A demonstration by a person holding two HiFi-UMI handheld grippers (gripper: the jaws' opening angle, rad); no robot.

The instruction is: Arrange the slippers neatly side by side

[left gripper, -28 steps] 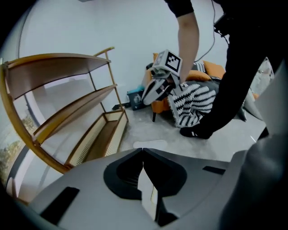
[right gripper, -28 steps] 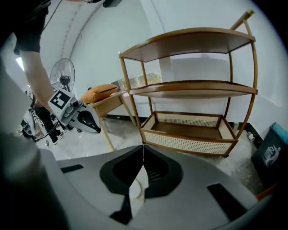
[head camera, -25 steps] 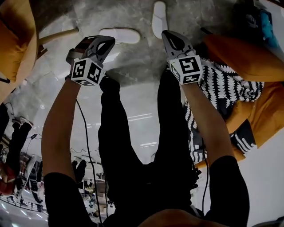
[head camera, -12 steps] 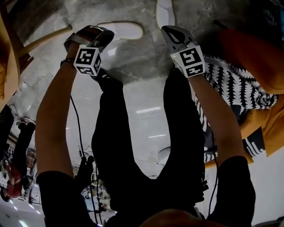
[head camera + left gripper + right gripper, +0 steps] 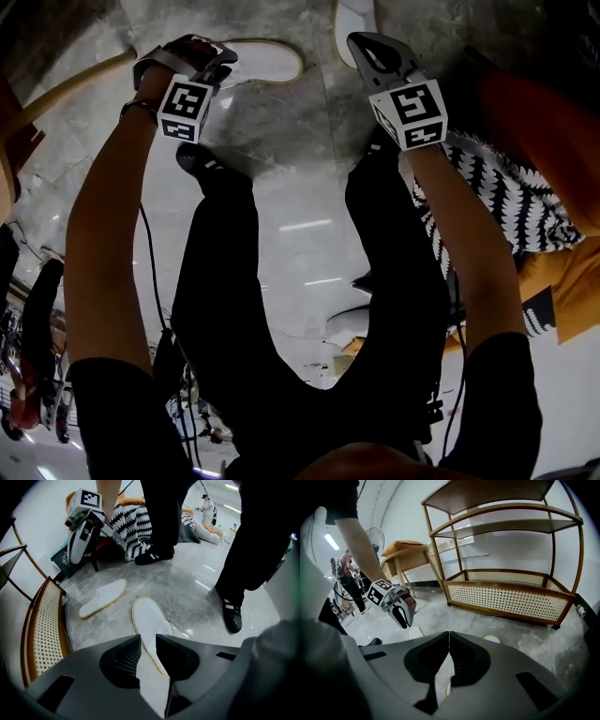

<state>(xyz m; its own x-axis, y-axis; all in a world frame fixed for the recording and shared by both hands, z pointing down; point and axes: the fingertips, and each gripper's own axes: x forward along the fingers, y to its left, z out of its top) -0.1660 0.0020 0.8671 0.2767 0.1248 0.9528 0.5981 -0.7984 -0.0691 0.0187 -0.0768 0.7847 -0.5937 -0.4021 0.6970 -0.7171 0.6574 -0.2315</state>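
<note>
Main risk: the white flat slipper w/ a cream rim (image 5: pixel 151 623) lies flush on the grey marbled floor (image 5: pixel 197 592). So the left gripper (image 5: pixel 147 641) could hit stone or nip only the thin rim, & a soft sole gripped at 1 end would prob. flop or slip out. Its jaws have just been opening & now stand apart w/ a moderate gap, nothing pressed btwn them. That slipper shows thru the gap, running lengthwise away from the tips & below them; contact can't be told. 2nd risk: the right gripper (image 5: pixel 449 637) has its jaws closed tight on nothing, so reaching the 2nd white slipper (image 5: pixel 103 597) like that it could only shove it, maybe toward the rattan-sided wooden shelf unit (image 5: pixel 511 595). That 2nd slipper lies near the 1st but apart & splayed at an angle, not parallel. In the right gripper view only small bits of slipper peek past the jaw housing, beneath the tips.
</note>
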